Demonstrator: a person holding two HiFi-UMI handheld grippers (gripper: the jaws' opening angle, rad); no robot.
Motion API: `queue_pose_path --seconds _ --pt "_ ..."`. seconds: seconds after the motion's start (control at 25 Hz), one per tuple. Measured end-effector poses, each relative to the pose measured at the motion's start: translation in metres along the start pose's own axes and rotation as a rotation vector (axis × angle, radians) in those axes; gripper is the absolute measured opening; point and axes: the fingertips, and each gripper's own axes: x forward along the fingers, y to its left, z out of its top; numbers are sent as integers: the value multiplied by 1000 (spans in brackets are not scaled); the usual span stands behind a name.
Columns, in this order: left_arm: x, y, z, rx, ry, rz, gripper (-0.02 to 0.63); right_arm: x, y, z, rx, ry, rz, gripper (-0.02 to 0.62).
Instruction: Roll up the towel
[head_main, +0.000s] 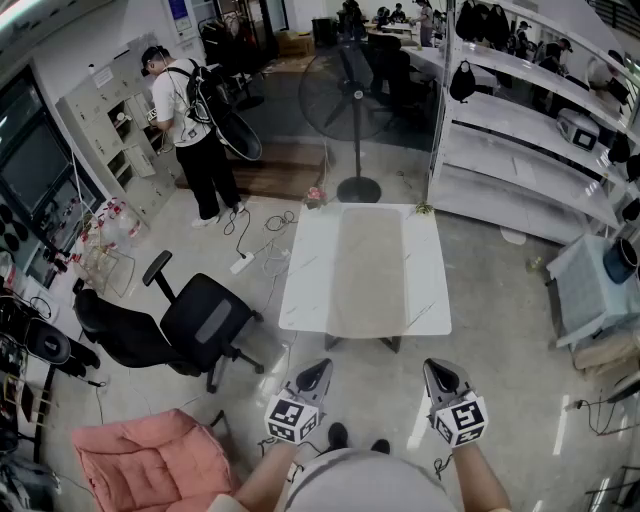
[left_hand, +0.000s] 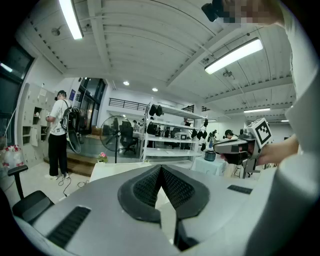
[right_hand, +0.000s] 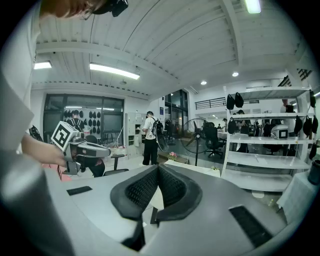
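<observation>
The towel (head_main: 366, 270) lies flat along the middle of the white surface (head_main: 305, 275). A fan (head_main: 352, 100) stands just beyond the far edge, a black chair (head_main: 205, 325) to the left and shelves (head_main: 520, 160) to the right. The left gripper (head_main: 321, 366) and right gripper (head_main: 432, 367) hang short of the near edge, fingers clenched on nothing.

Towel (head_main: 366, 262) looks like soft matt beige cloth, laid down the middle of a smooth white tabletop (head_main: 305, 270) with faint marble veining. Left gripper (left_hand: 161, 169) and right gripper (right_hand: 157, 167): matt grey plastic, black dimpled rubbery pads (left_hand: 145, 187).
</observation>
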Motion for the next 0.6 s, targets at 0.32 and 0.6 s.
queue_pose_path --seconds 0.32,0.6 --pt "0 -4 1 -3 -2 -15 17 -1 2 -1 11 -2 7 9" --pt "-1 -3 -2 -5 6 -27 17 4 8 -2 44 -4 12 11"
